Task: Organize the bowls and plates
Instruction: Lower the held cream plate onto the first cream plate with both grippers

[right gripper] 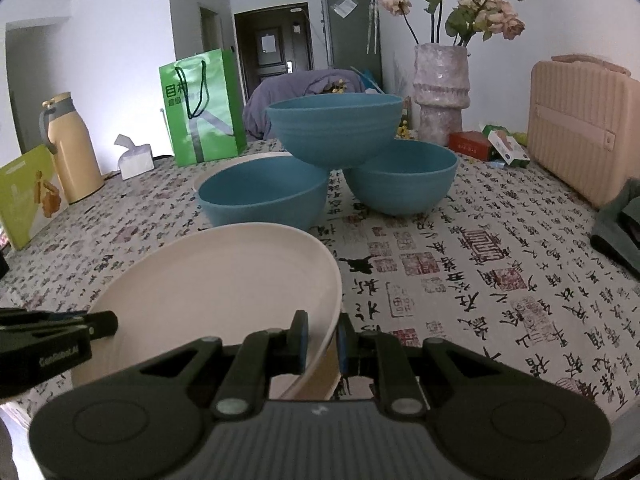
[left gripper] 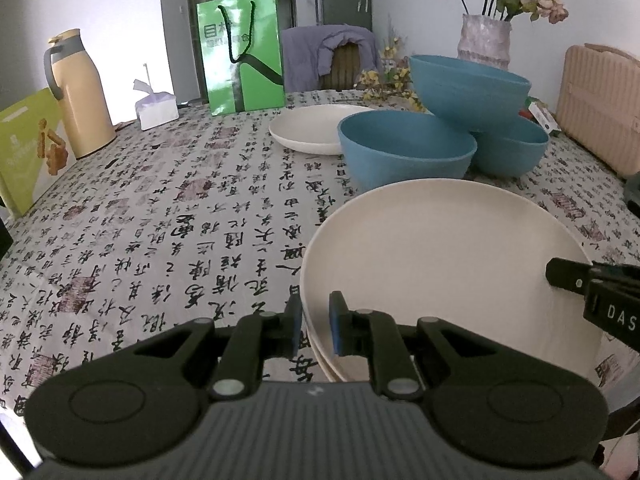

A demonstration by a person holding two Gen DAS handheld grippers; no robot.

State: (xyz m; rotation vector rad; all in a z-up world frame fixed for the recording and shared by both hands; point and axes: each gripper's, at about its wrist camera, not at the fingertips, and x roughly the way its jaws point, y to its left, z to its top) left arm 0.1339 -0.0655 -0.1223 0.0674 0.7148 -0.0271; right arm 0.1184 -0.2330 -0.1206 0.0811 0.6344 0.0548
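Two claws share one cream plate (left gripper: 448, 256): the left claw (left gripper: 316, 328) pinches its left rim, the right claw (right gripper: 322, 340) clamps its right rim, probably to carry it level, just before the blue bowls (right gripper: 264, 196).

The tabletop (right gripper: 500, 264) before me is wearing a calligraphy-print cloth. Sitting on it are two blue bowls (right gripper: 264, 196) side by side, a cream plate (left gripper: 308, 128), a green gift bag (left gripper: 240, 52), a yellow thermos jug (left gripper: 80, 92), a tissue pack (left gripper: 156, 108), a flower vase (right gripper: 440, 92) and a pink case (right gripper: 580, 128).
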